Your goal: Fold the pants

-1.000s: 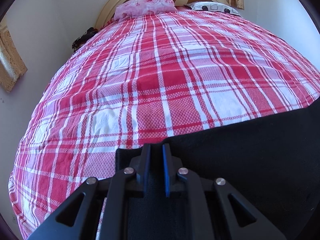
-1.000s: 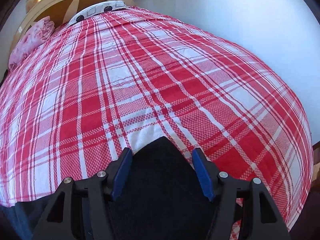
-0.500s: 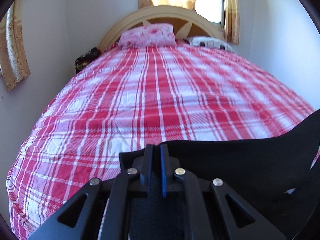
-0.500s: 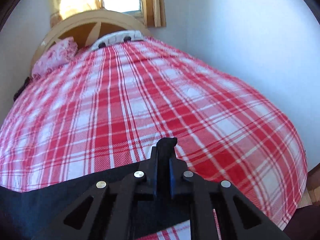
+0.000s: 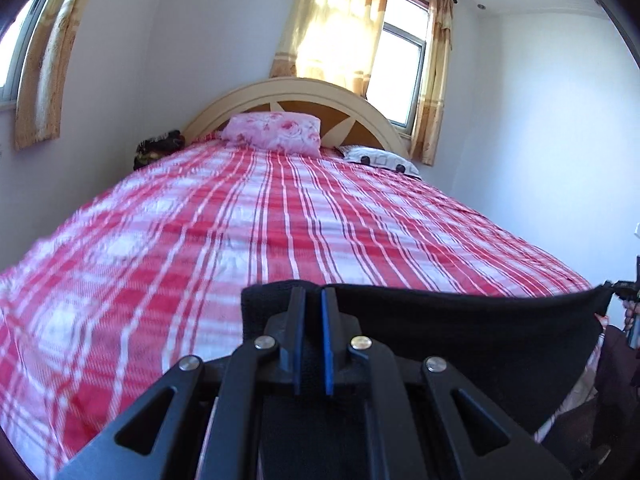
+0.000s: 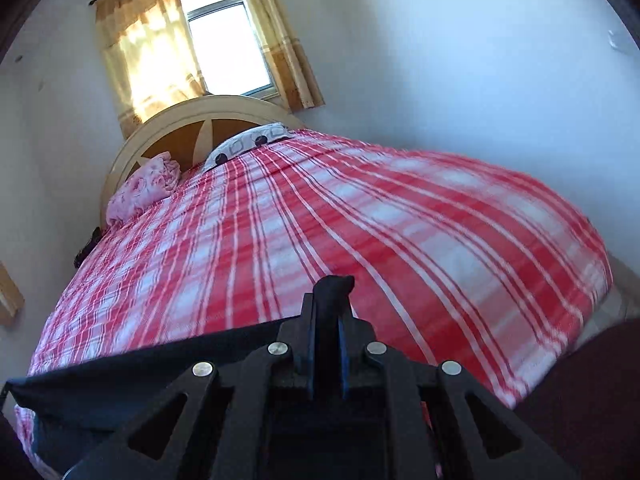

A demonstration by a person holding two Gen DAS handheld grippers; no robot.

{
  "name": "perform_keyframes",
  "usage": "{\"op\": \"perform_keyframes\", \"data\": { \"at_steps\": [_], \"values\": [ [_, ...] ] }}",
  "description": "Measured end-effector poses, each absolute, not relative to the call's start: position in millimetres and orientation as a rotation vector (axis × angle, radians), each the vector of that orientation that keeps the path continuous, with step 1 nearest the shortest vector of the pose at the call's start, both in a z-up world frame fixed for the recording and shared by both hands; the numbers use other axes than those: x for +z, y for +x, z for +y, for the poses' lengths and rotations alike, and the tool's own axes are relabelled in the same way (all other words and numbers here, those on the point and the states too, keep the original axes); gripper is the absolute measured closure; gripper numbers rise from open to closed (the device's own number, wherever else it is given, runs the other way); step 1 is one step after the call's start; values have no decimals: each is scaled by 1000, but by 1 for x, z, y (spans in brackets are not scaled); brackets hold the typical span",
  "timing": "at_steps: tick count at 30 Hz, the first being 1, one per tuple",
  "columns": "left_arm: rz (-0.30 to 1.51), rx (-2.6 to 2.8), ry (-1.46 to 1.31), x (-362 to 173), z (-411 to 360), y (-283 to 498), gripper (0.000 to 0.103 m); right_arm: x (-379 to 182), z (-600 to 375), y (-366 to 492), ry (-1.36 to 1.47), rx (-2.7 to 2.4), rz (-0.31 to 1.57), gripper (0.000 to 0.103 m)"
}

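Note:
The black pants (image 5: 460, 332) hang stretched between my two grippers above the near end of the bed. My left gripper (image 5: 313, 300) is shut on one top corner of the fabric. My right gripper (image 6: 328, 312) is shut on the other corner, a tuft of which pokes up between its fingers. In the right wrist view the pants (image 6: 140, 384) run off to the left as a taut black band. The lower part of the pants is hidden below both views.
The bed (image 5: 280, 216) has a red and white plaid cover. A pink floral pillow (image 5: 274, 133) and a white patterned pillow (image 5: 380, 159) lie at the cream headboard (image 5: 296, 90). A dark bundle (image 5: 158, 152) sits at the far left. White walls flank the bed, and a curtained window (image 6: 224, 48) sits behind it.
My right gripper closed on the pants' corner. Both grippers then rose and tilted up, lifting the pants off the bed and stretching them between them.

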State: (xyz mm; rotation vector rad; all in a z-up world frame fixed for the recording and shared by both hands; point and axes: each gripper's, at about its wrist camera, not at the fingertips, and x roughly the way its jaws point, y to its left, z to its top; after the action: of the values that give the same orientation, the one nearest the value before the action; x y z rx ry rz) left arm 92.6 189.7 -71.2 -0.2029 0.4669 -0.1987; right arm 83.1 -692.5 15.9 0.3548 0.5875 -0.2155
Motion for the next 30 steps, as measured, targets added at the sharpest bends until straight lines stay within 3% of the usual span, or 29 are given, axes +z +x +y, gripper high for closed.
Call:
{"op": "perform_keyframes", "data": {
  "at_steps": [6, 7, 11, 14, 18, 23, 30],
  "values": [
    [567, -221, -217, -110, 188, 74, 93, -28, -702, 50, 454, -220, 654, 92],
    [574, -219, -212, -113, 188, 72, 88, -30, -702, 47, 463, -224, 656, 91],
    [589, -220, -204, -118, 190, 63, 87, -30, -701, 32, 461, -288, 663, 78],
    [588, -221, -186, -118, 188, 58, 87, -21, -699, 21, 396, -426, 664, 76],
    [582, -218, -226, -117, 193, 49, 87, -2, -684, -3, 382, -559, 626, 60],
    [585, -213, -206, -115, 190, 48, 87, 24, -583, -5, 207, -363, 561, 44],
    [579, -187, -107, -108, 190, 34, 87, -15, -360, 13, -292, 212, 626, 44]
  ]
}}
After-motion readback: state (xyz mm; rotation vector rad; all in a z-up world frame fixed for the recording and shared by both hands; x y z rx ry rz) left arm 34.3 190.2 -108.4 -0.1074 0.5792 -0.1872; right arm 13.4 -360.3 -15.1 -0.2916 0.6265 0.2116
